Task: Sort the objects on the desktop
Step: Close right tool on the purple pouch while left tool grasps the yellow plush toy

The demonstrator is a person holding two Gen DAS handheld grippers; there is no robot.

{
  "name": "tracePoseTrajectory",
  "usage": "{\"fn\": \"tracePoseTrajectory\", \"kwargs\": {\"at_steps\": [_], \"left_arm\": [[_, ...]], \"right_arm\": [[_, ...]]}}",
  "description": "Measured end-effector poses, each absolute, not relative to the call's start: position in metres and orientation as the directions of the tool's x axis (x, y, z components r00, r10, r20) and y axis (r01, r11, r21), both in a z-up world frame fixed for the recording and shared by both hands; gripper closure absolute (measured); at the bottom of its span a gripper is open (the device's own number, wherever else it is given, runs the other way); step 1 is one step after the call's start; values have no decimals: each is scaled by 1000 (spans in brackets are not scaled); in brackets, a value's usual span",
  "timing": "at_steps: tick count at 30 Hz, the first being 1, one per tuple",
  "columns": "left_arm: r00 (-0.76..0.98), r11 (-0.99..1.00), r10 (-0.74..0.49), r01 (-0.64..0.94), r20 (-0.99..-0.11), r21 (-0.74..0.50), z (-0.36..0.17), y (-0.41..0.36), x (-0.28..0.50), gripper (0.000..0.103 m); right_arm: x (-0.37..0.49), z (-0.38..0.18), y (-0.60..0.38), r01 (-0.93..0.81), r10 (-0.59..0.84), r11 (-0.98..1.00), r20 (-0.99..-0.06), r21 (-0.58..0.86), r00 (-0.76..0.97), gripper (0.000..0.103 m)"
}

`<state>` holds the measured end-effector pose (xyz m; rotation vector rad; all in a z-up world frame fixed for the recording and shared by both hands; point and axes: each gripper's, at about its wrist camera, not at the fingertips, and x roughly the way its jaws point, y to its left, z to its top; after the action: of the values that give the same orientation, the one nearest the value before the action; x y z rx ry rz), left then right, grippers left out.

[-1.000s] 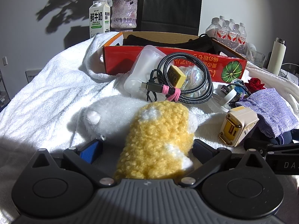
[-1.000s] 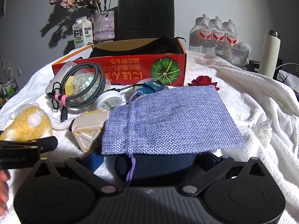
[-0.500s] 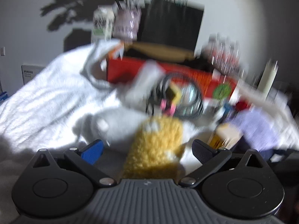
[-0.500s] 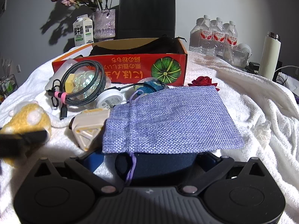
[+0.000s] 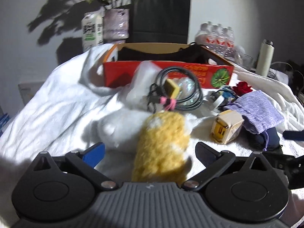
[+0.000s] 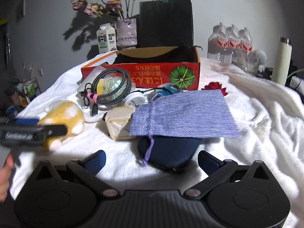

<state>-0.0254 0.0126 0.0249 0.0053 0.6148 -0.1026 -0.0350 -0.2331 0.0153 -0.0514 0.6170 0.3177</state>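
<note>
Left hand-held gripper (image 5: 150, 152) is spread wide, with the yellow plush toy (image 5: 161, 144) sitting between its fingers but not pinched yet as far as I can see; right hand-held gripper (image 6: 151, 161) is spread too, hovering just in front of a dark blue pouch (image 6: 169, 152) that's half buried under a purple cloth bag (image 6: 182, 114).

The toy lies on the white towel (image 5: 57, 104) covering the worktop, near its front edge; its long axis runs pretty much straight away from the left gripper, with the white-spotted end pointing toward the coiled cable (image 5: 176, 89) and the red cardboard box (image 5: 218, 72) behind it; there's a white fluffy bit right beside it on the left, could be part of the same toy, can't tell.

What could go wrong, my guess: the toy is soft and squishy, so a close along that axis might just grab fuzz and let it slide out on the lift; the fingers could also snag the towel pile and drag the whole sheet along, cable and beige charger (image 5: 226, 129) included; on the right side, lifting the pouch would likely tip the purple bag off onto the charger it's leaning on; the left view is a bit smeared, so things are probably moving.
</note>
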Motion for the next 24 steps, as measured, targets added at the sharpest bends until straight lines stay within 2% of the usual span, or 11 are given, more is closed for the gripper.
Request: {"fn": "tracePoseTrajectory", "kwargs": {"at_steps": [5, 6, 9, 11, 13, 15, 16, 18, 19, 21, 24], "left_arm": [[792, 994, -109, 83, -601, -71, 18, 9, -15, 5], [793, 995, -101, 68, -601, -78, 17, 9, -15, 10], [772, 989, -132, 64, -621, -131, 18, 13, -12, 46], [753, 986, -148, 62, -641, -155, 21, 14, -10, 48], [755, 989, -137, 67, -641, -132, 24, 12, -12, 50], [772, 989, -131, 63, -622, -131, 29, 13, -17, 50], [781, 988, -137, 65, -609, -139, 34, 15, -20, 50], [806, 985, -148, 70, -572, -156, 44, 19, -29, 50], [820, 986, -145, 70, -554, -154, 49, 20, -33, 50], [842, 987, -130, 61, -523, -147, 59, 23, -40, 50], [859, 986, -125, 52, -496, -159, 68, 28, -46, 50]], "right_arm": [[-39, 31, -246, -242, 189, 969, -492, -46, 850, 0], [-35, 34, -252, -226, 187, 974, -478, -26, 858, 0], [-15, 36, -274, -204, 237, 972, -457, 120, 857, 0], [5, 31, -287, -177, 263, 960, -472, 219, 841, 4], [22, 25, -295, -144, 276, 946, -487, 290, 829, 13], [32, 22, -301, -133, 286, 935, -476, 329, 832, 33], [35, 21, -301, -138, 292, 932, -469, 335, 833, 37], [40, 18, -299, -130, 290, 933, -490, 335, 822, 64], [39, 18, -298, -130, 285, 936, -491, 327, 823, 66], [32, 21, -299, -133, 282, 938, -479, 321, 831, 91], [26, 26, -308, -127, 292, 926, -463, 355, 837, 90]]}}
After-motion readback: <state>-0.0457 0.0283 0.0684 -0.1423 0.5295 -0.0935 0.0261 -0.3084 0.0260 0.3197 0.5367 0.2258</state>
